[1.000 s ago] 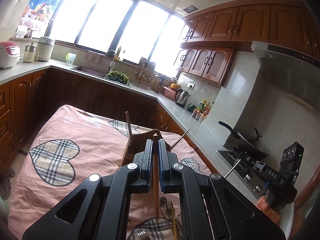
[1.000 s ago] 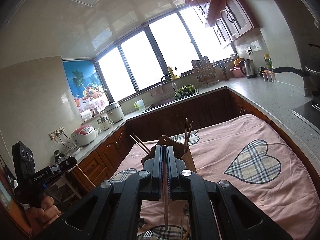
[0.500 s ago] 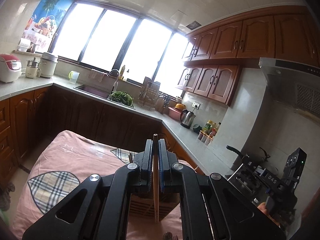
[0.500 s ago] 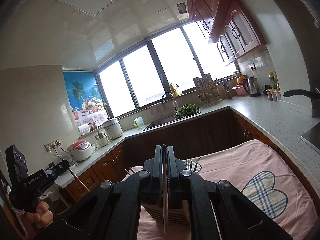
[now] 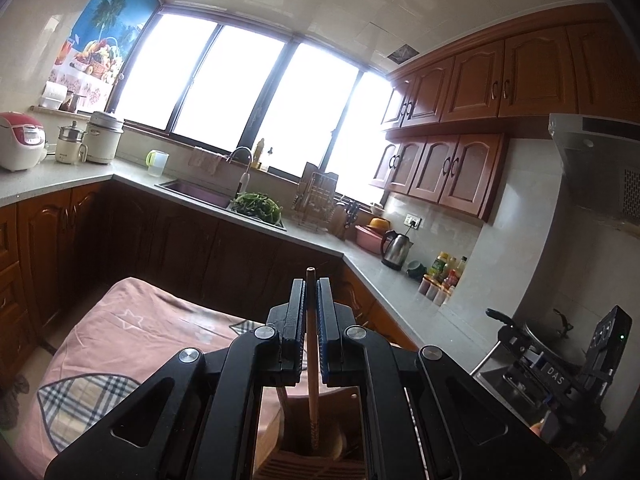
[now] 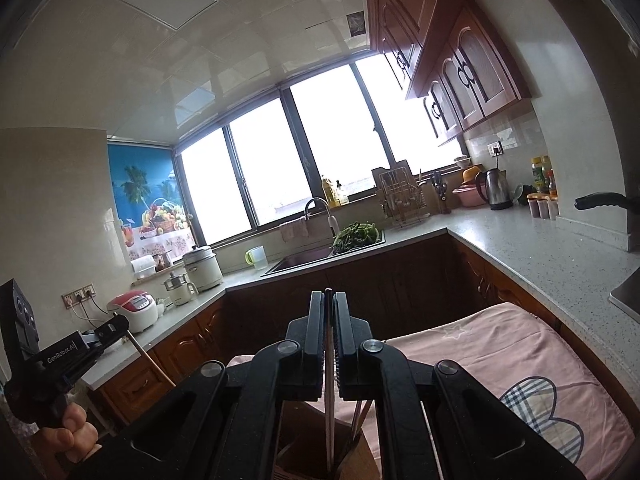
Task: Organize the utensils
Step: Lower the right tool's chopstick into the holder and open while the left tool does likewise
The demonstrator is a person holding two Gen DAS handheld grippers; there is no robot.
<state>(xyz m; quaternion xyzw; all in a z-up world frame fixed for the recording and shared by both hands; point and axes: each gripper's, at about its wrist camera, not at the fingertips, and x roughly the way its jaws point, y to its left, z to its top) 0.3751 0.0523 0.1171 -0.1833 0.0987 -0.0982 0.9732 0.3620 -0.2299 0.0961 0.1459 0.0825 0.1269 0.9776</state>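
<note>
L gripper (image 5: 311, 284) pinches a brown chopstick (image 5: 312, 376), tip down in wooden holder (image 5: 316, 460) on pink cloth (image 5: 132, 344). Only R view shows R gripper (image 6: 329, 296) clamping thin dark chopstick (image 6: 329, 400) over holder.

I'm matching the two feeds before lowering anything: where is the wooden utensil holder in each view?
Left wrist view: the wooden utensil holder sits at bottom centre, under the left gripper, which holds a brown chopstick above it.
Right wrist view: bottom centre, below the right gripper.
Shared landmark: the steel kettle.
</note>
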